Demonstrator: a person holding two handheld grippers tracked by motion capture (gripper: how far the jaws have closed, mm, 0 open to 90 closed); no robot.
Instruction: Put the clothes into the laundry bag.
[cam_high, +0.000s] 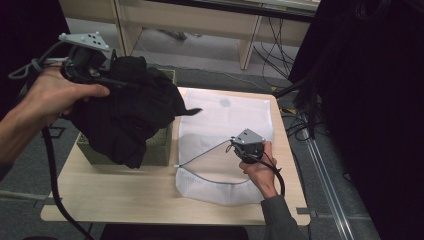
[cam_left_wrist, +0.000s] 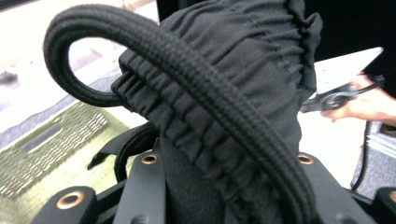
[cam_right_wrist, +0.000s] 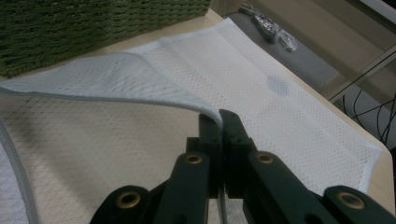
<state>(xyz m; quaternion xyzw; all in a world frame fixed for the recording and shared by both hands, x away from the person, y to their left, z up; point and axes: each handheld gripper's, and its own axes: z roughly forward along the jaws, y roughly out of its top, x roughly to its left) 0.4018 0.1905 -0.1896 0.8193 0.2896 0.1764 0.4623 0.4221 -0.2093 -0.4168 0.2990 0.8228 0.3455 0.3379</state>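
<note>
Wooden bench (cam_high: 125, 200): left gripper (cam_high: 107, 72) jaws pinching black garment (cam_high: 125, 117), hoisting it above green basket (cam_high: 160, 150) at left edge; right gripper (cam_high: 239, 148) jaws pinching mesh bag (cam_high: 225, 120) flap, holding mouth open for loading.

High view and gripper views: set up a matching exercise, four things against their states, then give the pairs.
Things:
1. black garment
2. white mesh bag
3. green woven basket
4. right gripper

States:
A. stands on the table's left part
B. lies flat on the table with one edge lifted
C. hangs bunched from the left gripper, above the basket
D. shut on the bag's edge

Pairs: 1-C, 2-B, 3-A, 4-D
</note>
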